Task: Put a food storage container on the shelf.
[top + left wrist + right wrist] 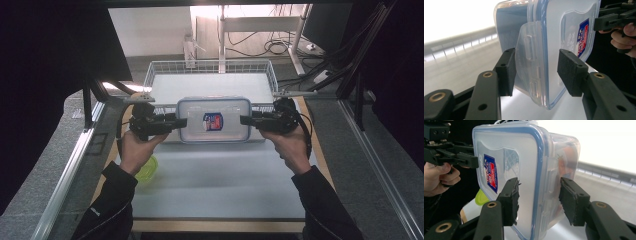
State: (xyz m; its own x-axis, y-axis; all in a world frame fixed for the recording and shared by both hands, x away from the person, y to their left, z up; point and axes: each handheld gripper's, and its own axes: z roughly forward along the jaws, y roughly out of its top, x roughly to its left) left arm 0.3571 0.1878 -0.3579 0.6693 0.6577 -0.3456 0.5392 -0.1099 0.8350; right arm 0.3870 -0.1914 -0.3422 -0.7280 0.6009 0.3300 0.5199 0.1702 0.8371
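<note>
A clear plastic container (214,120) with a blue-rimmed lid and a red-and-blue label lies flat on the white mat, just in front of the wire basket. My left gripper (182,122) is at its left end, open. In the left gripper view the jaws straddle the side latch (526,57) of the container (554,50), the far pad apart from the lid. My right gripper (244,120) is at the right end, open. Its jaws bracket the lid edge of the container (524,170) with gaps on both sides. Something orange (566,157) shows dimly inside.
A white wire basket (210,62) stands right behind the container. A yellow-green round object (147,170) lies on the mat by the left hand. The white mat (215,185) stretches toward the near table edge. Metal rails run along both sides.
</note>
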